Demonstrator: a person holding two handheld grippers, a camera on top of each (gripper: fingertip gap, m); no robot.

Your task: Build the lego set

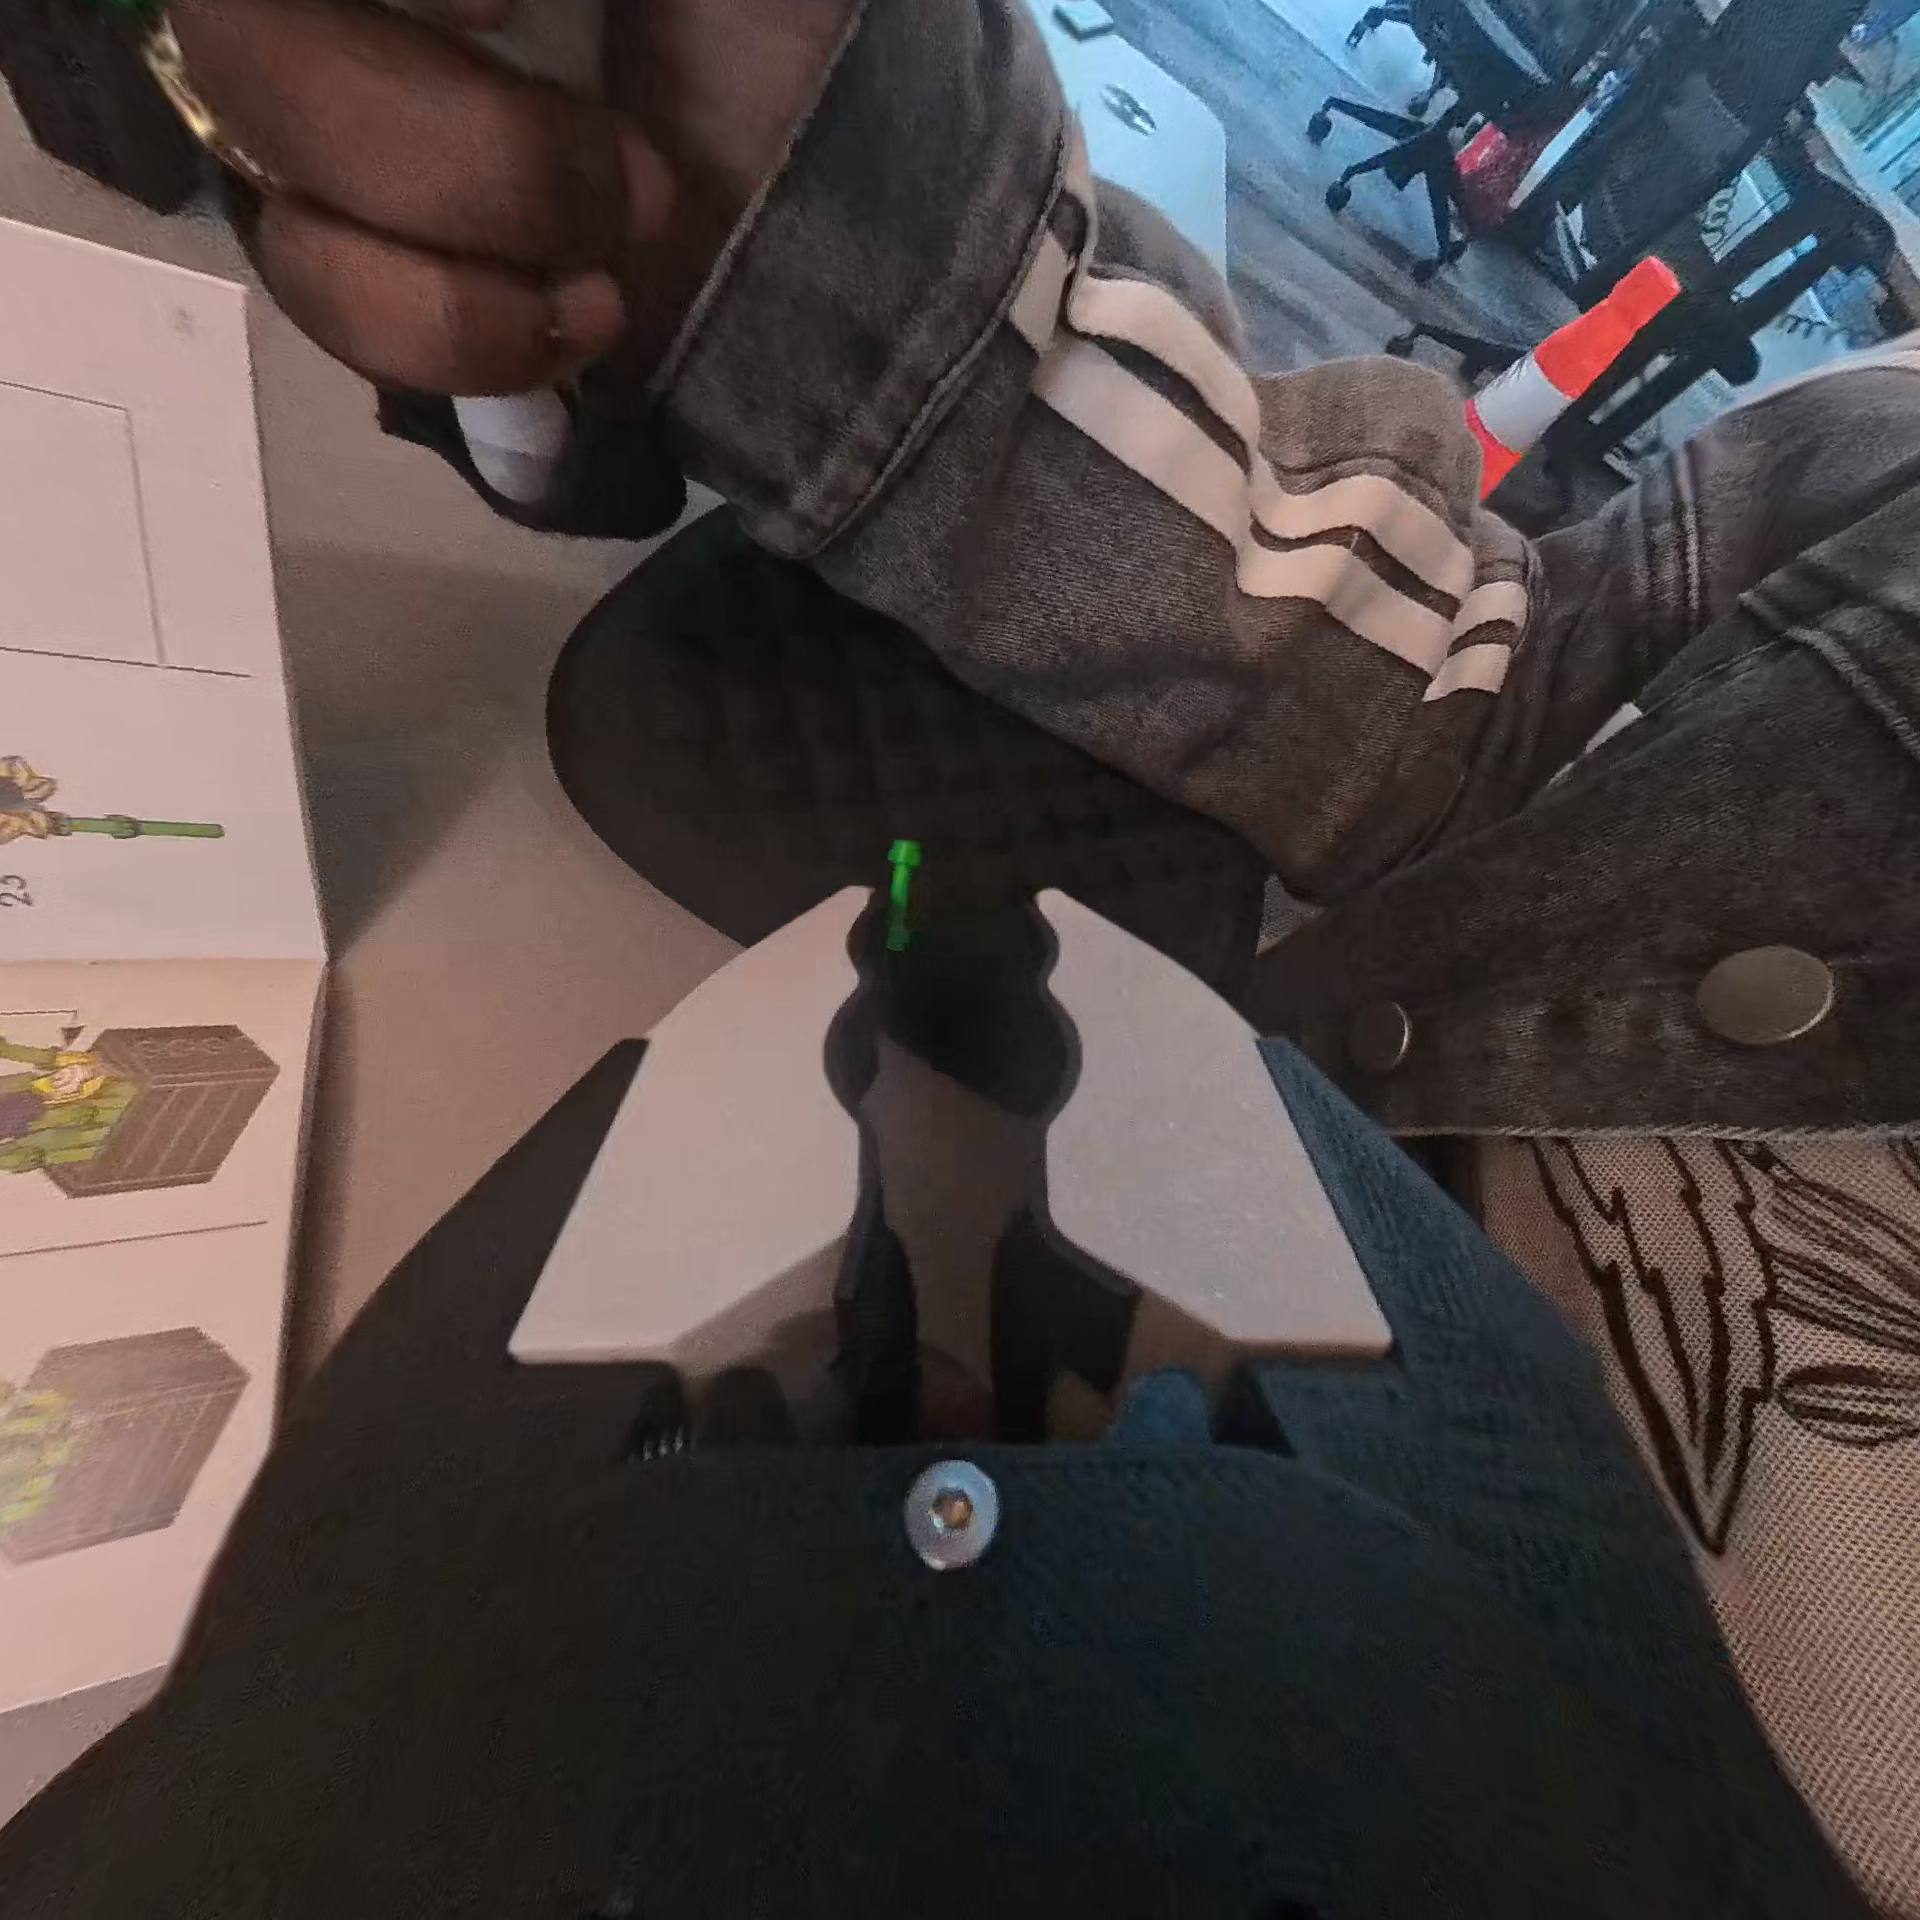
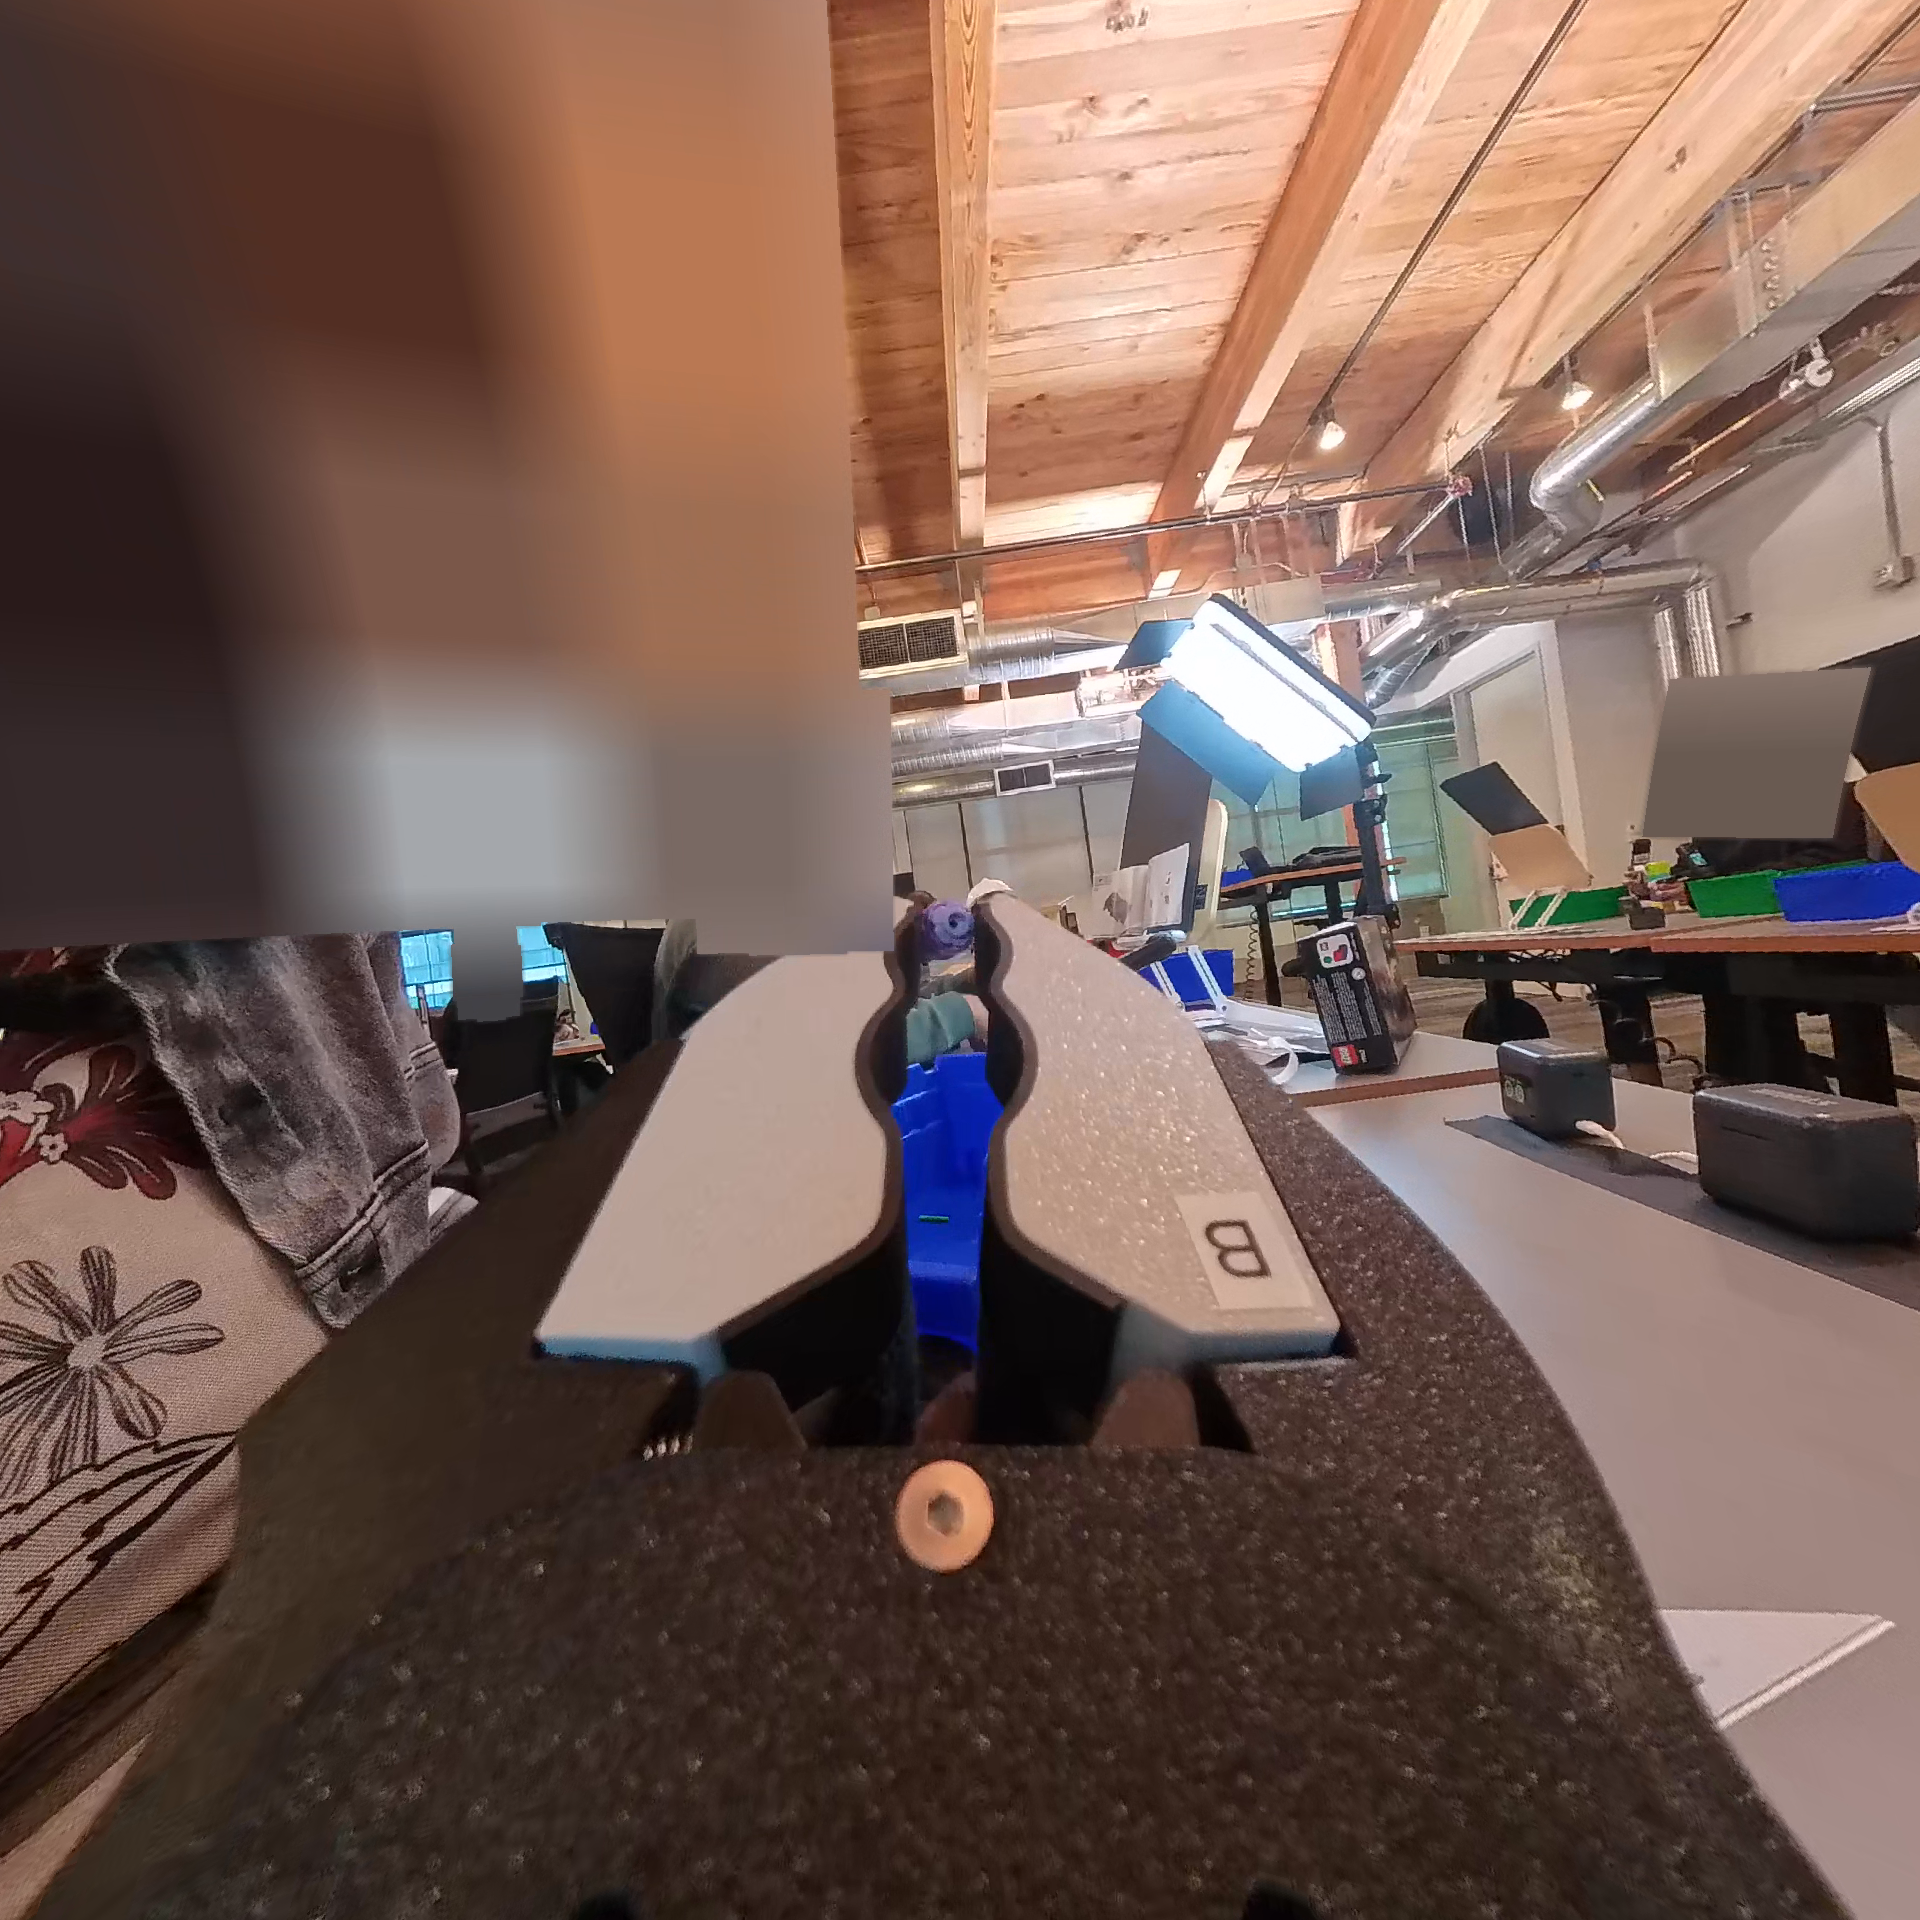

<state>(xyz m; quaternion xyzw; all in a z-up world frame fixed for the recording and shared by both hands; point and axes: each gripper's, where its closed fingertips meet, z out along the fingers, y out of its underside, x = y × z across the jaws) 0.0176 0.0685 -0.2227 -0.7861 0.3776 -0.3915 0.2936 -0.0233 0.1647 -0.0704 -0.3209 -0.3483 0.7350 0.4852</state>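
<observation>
In the left wrist view, my left gripper (image 1: 953,904) has a small bright green peg-like piece (image 1: 902,894) standing up at its tips, against the left finger. A dark mass fills the rest of the gap between the tips, so the grip itself is hard to make out. In the right wrist view, my right gripper (image 2: 945,925) points up and outward with its jaws nearly together, shut on a small purple piece (image 2: 943,928) at the very tips. A hand (image 1: 416,208) in a grey denim sleeve (image 1: 1039,520) crosses close above the left gripper.
An open instruction booklet (image 1: 135,727) lies at the left on the grey table. A blue bin (image 2: 940,1143) shows through the right gripper's gap. Grey boxes (image 2: 1803,1174), a dark lego box (image 2: 1361,1008) and a studio light (image 2: 1257,675) stand to the right. An orange cone (image 1: 1569,364) stands on the floor. Across from one pair of fingers to the other is roughly 20 cm.
</observation>
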